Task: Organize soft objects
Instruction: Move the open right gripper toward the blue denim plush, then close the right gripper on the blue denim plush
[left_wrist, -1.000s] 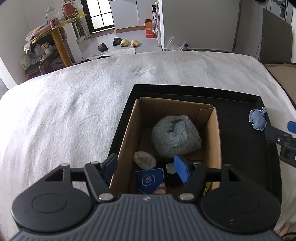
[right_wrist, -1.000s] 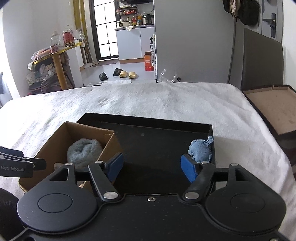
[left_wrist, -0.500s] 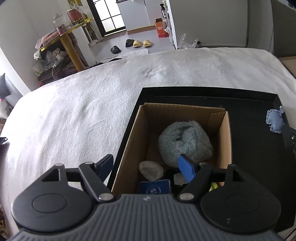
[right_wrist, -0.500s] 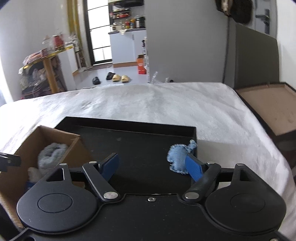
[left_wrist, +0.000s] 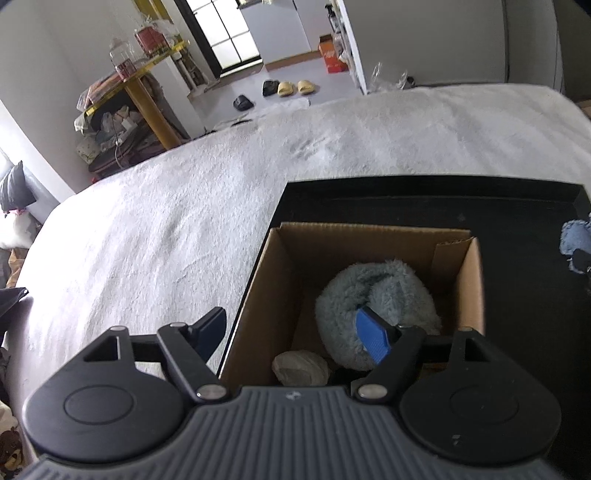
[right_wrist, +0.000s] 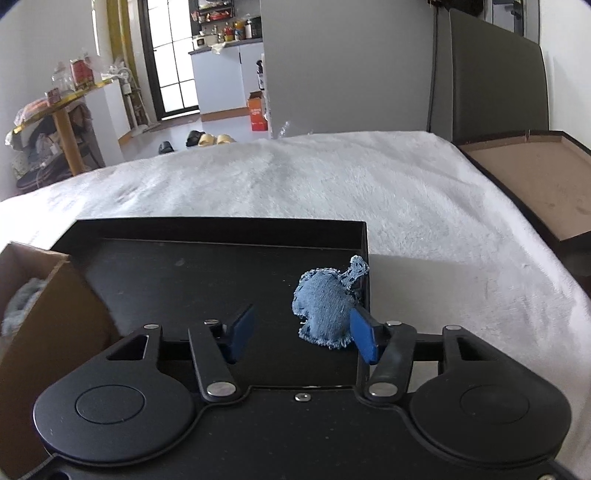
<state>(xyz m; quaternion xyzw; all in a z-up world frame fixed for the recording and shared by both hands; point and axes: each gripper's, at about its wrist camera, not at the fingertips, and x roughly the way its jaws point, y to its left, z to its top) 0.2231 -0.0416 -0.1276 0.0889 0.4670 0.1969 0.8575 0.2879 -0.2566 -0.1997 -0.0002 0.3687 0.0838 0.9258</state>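
Note:
A blue denim stuffed toy (right_wrist: 327, 308) lies at the right edge of a black tray (right_wrist: 221, 229). My right gripper (right_wrist: 303, 334) is open, low over the tray, with its right fingertip (right_wrist: 364, 339) beside the toy. The toy also shows at the right edge of the left wrist view (left_wrist: 574, 242). A cardboard box (left_wrist: 369, 236) stands on the tray's left part and holds a fluffy grey-blue soft item (left_wrist: 373, 295) and a pale round lump (left_wrist: 301, 369). My left gripper (left_wrist: 293, 336) is open and empty above the box's near left corner.
The tray lies on a white fuzzy bed cover (left_wrist: 166, 240). A brown shallow box (right_wrist: 532, 181) stands at the bed's right side. A yellow-legged table (left_wrist: 147, 96) with clutter and slippers (left_wrist: 291, 88) on the floor are beyond the bed.
My right gripper has swung right and closer, bringing the denim toy between its fingers. My left gripper has lifted and drifted left; the blue packet in the box is now hidden.

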